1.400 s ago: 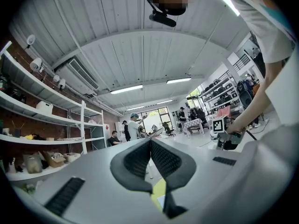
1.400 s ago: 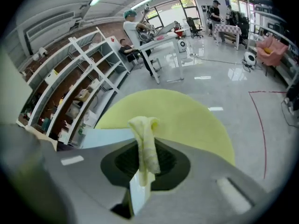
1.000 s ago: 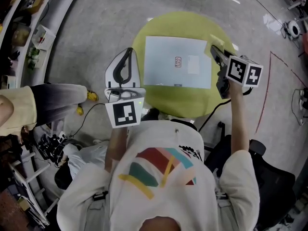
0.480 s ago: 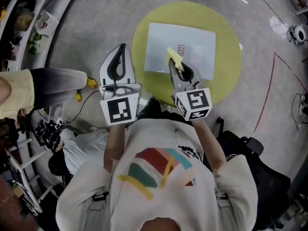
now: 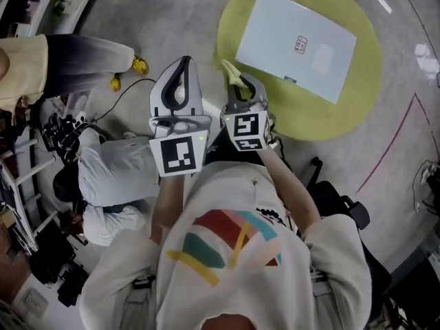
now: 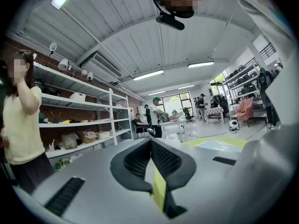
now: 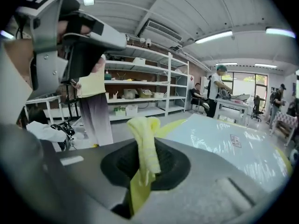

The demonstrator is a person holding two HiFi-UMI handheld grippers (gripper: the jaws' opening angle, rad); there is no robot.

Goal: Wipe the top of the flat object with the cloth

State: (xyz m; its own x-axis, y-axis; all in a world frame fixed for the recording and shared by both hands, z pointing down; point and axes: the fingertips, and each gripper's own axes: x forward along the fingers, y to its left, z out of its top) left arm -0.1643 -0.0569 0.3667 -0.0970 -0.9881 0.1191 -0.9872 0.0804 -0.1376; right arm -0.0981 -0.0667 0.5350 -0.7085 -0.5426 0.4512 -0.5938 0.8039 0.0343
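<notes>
The right claw (image 5: 236,86) pinches the cloth (image 7: 145,141), held clear of the white board (image 5: 275,33) on the table (image 5: 344,115). The left claw (image 5: 181,66) is pressed together, empty. Wiping looks not yet done.

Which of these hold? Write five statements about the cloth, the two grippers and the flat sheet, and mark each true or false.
1. The right gripper is shut on the yellow cloth. True.
2. The cloth is pressed onto the flat white sheet. False: it is held clear of the sheet, which has nothing on it.
3. The sheet lies on a round yellow surface. True.
4. The left gripper rests on the sheet. False: it is held beside the right gripper, off the yellow surface, over grey floor.
5. The left gripper's jaws are spread wide. False: their tips meet.
</notes>
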